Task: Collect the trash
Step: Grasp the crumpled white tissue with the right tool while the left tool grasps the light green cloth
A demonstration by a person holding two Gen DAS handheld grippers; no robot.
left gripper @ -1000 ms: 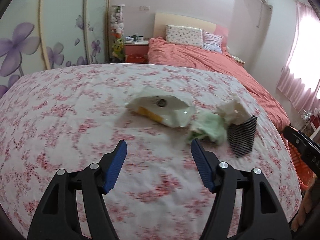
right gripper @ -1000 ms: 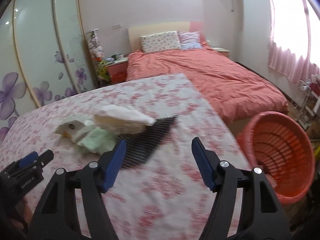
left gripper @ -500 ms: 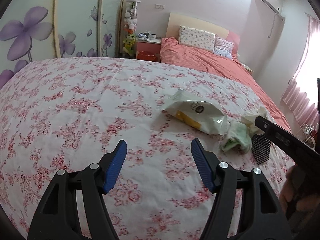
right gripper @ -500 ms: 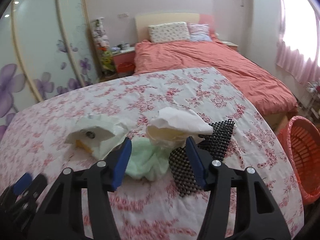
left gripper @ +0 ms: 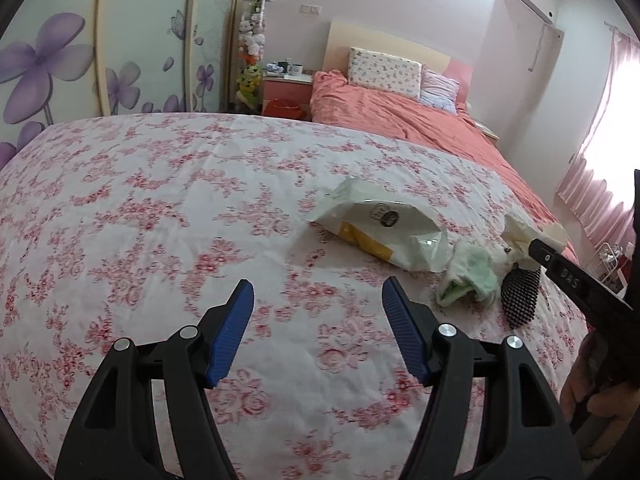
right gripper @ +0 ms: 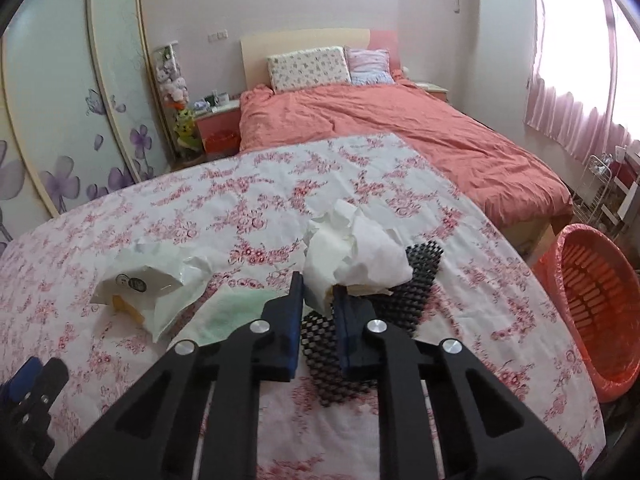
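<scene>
Trash lies on the floral cloth: a crumpled white paper [right gripper: 360,248], a white plastic bag with a yellow patch [right gripper: 148,284], a pale green wad [right gripper: 228,312] and a black mesh mat [right gripper: 384,304]. My right gripper [right gripper: 318,292] is shut on the lower edge of the white paper. In the left wrist view my left gripper [left gripper: 318,300] is open and empty above bare cloth, left of the bag [left gripper: 384,232], green wad [left gripper: 468,276], mesh mat [left gripper: 520,296] and paper [left gripper: 528,232].
An orange-red basket [right gripper: 592,304] stands on the floor past the right edge of the cloth-covered surface [right gripper: 280,184]. A bed with a salmon cover [right gripper: 400,124] lies beyond. A nightstand [left gripper: 286,90] and a wardrobe with purple flowers [left gripper: 60,64] are at the back left.
My right gripper moved left onto the trash pile and closed on the white paper. My left gripper drew back to the left and stayed open.
</scene>
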